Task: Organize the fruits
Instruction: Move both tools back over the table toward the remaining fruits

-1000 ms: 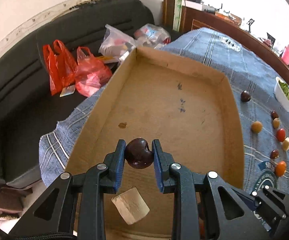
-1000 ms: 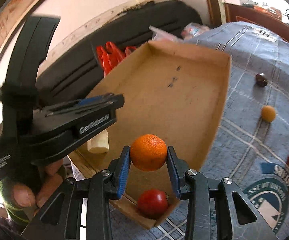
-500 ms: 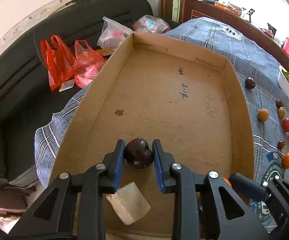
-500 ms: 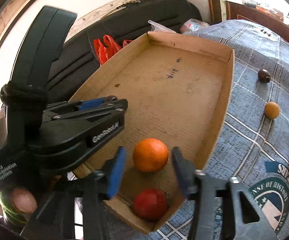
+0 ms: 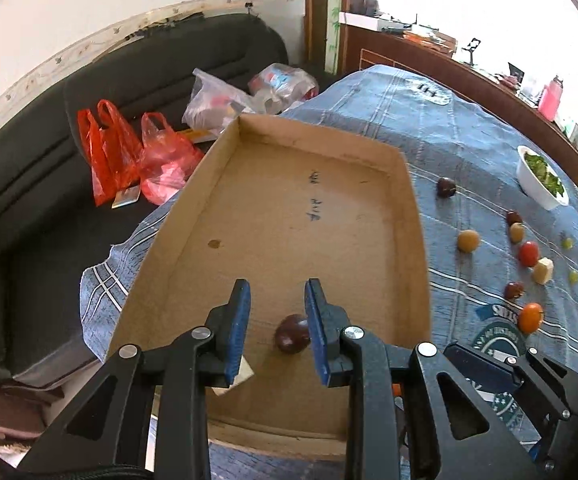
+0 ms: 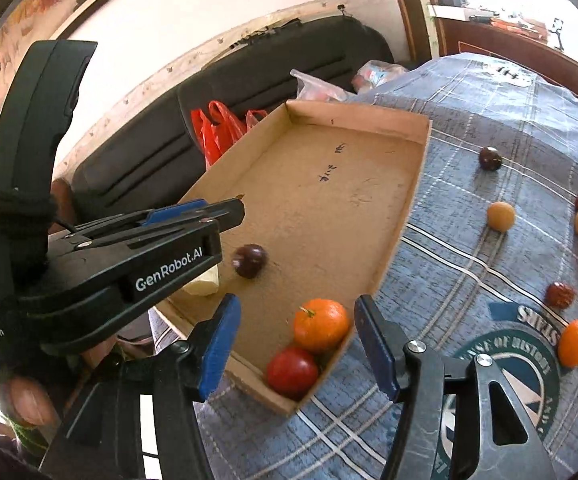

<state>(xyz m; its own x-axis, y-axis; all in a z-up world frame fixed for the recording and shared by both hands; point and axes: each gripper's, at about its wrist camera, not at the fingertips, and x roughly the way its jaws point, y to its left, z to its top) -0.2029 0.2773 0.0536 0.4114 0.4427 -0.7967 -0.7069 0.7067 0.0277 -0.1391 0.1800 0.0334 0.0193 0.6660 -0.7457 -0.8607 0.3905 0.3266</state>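
Observation:
A shallow cardboard box [image 5: 413,216] [image 6: 411,200] lies on the blue checked cloth. My left gripper [image 5: 277,286] [image 6: 237,213] hovers over the box's near end with its jaws opening. A dark plum [image 5: 291,335] [image 6: 250,261] lies loose on the box floor below them, touching neither pad. My right gripper [image 6: 297,302] hangs above the box's near right corner, jaws opening wide. An orange [image 6: 321,324] rests in that corner beside a red fruit [image 6: 292,372], free of the pads. A pale chunk [image 6: 204,283] sits at the near left wall.
Several loose fruits lie on the cloth right of the box: a dark plum [image 5: 446,187], a yellow one [image 5: 468,241], a red one [image 5: 527,253], an orange [image 5: 530,317]. A white bowl of greens [image 5: 541,182] stands far right. A black sofa with red bags [image 5: 113,152] is left.
Both grippers have let go: the plum left the left pads and the orange left the right pads, and both now lie in the box. Both grippers have lifted and drawn back.

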